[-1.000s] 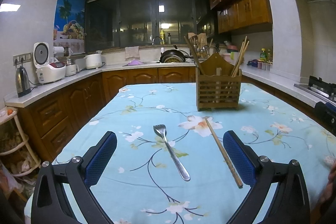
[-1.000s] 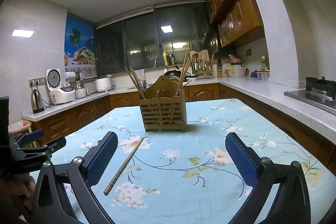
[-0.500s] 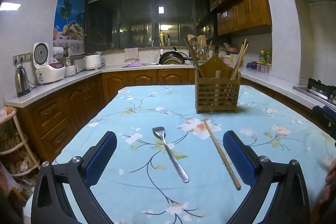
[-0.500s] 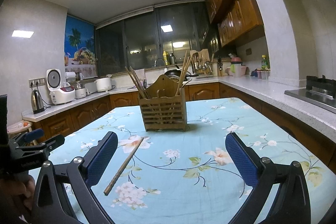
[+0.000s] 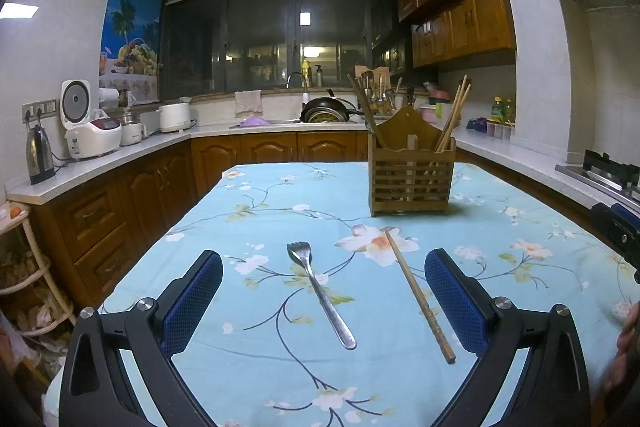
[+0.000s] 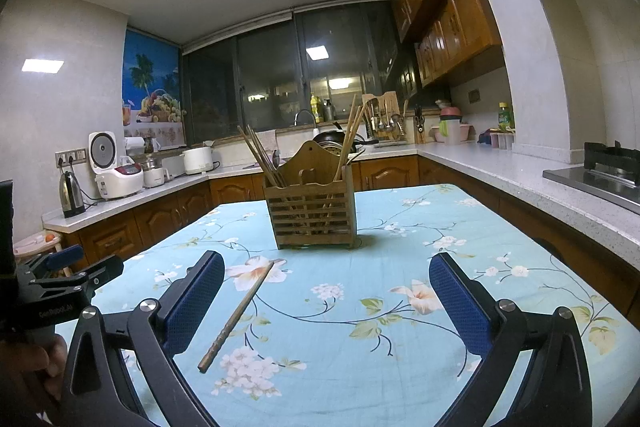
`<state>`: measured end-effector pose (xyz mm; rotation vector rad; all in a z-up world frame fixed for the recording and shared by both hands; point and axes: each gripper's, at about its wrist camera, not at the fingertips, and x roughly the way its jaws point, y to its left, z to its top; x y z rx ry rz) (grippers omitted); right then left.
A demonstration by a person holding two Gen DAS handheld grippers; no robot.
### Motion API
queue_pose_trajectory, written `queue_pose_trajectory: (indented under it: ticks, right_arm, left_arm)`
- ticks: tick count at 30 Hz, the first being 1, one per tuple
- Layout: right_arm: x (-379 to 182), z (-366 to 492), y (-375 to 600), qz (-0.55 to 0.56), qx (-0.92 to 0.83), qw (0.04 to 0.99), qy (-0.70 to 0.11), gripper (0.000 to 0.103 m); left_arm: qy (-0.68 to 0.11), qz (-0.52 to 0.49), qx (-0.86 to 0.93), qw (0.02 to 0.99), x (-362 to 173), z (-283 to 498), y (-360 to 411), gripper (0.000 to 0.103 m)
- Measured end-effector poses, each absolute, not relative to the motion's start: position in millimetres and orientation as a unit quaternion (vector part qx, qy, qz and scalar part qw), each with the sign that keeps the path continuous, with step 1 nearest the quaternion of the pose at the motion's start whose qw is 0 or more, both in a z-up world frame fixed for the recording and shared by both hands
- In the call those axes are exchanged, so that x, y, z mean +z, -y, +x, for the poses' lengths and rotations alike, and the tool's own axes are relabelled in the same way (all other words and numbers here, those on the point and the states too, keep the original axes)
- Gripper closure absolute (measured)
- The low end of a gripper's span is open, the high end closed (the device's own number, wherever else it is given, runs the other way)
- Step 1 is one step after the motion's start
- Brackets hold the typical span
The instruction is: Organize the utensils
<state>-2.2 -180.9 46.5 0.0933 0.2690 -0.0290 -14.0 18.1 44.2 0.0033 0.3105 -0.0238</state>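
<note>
A steel fork (image 5: 321,293) lies on the blue floral tablecloth (image 5: 280,211), tines away from me, between the open fingers of my left gripper (image 5: 323,293). A wooden chopstick (image 5: 418,295) lies to its right; it also shows in the right wrist view (image 6: 238,315), near the left finger of my open, empty right gripper (image 6: 326,297). A slatted wooden utensil holder (image 5: 412,179) with several chopsticks stands upright farther back, also in the right wrist view (image 6: 312,211).
Kitchen counters surround the table, with a kettle (image 5: 39,155), a rice cooker (image 5: 90,131) and a wok (image 5: 326,109) on them. A stove (image 5: 608,173) is at the right. A wire rack (image 5: 24,267) stands at the table's left. The left gripper's body (image 6: 52,291) shows at the right view's left edge.
Both grippers stay open and almost still. The left wrist view has shifted slightly, so the fork, chopstick and holder sit a little lower and to the left.
</note>
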Motion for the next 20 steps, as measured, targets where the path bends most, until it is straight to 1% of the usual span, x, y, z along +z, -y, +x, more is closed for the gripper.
queue_pose_trajectory:
  ticks: [7, 20]
  right_arm:
    - [46.0, -2.2, 182.9, 0.047, -0.014, 0.990, -0.134, 0.000]
    - [47.9, 9.7, 173.0, 0.053, -0.009, 0.986, -0.157, 0.000]
  left_arm:
    - [-0.159, -0.005, -0.012, 0.987, 46.1, -10.3, -17.8, 0.001]
    - [-0.170, -0.011, -0.022, 0.985, 51.7, 6.8, -14.0, 0.001]
